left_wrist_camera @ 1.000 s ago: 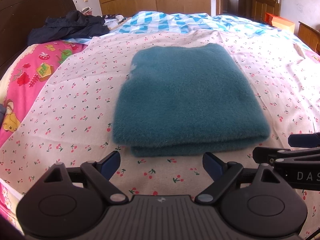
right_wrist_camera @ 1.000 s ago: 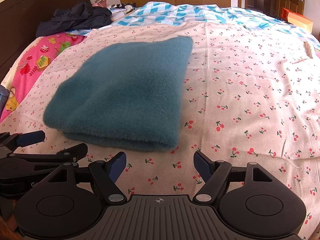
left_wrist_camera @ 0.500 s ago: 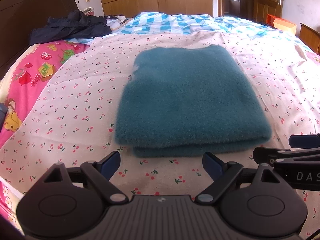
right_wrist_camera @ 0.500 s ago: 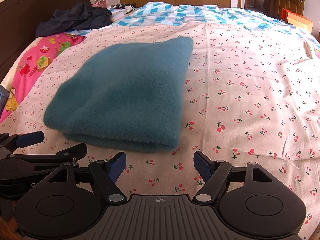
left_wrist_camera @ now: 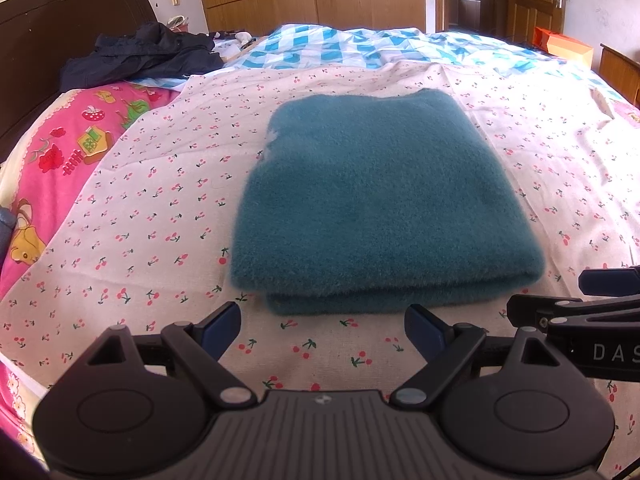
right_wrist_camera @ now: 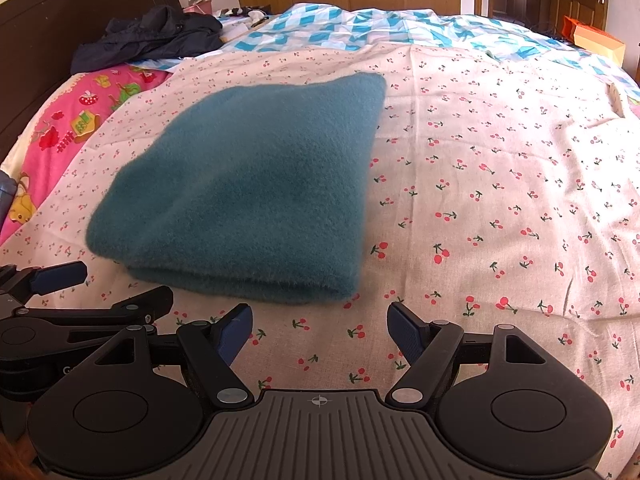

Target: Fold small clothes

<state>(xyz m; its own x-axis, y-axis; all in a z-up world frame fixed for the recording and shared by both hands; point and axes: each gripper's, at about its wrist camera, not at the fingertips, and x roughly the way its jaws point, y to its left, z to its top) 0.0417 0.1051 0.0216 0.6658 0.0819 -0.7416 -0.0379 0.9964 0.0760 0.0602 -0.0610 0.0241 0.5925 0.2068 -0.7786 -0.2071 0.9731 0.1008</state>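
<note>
**Folded teal garment ahead of both spread grippers**

Left wrist view: teal garment (left_wrist_camera: 380, 204) is seen folded at twelve o'clock of the left gripper (left_wrist_camera: 322, 330), its long axis running away; the jaws are spread and empty. The right gripper (left_wrist_camera: 600, 300) shows at three o'clock.

Right wrist view: the garment lies toward eleven o'clock of the right gripper (right_wrist_camera: 320, 332), likewise released, so the left is judged nearer. A cherry-print sheet (right_wrist_camera: 500, 200) covers the bed; a dark heap (right_wrist_camera: 148, 40), perhaps clothing, lies by the headboard.
</note>
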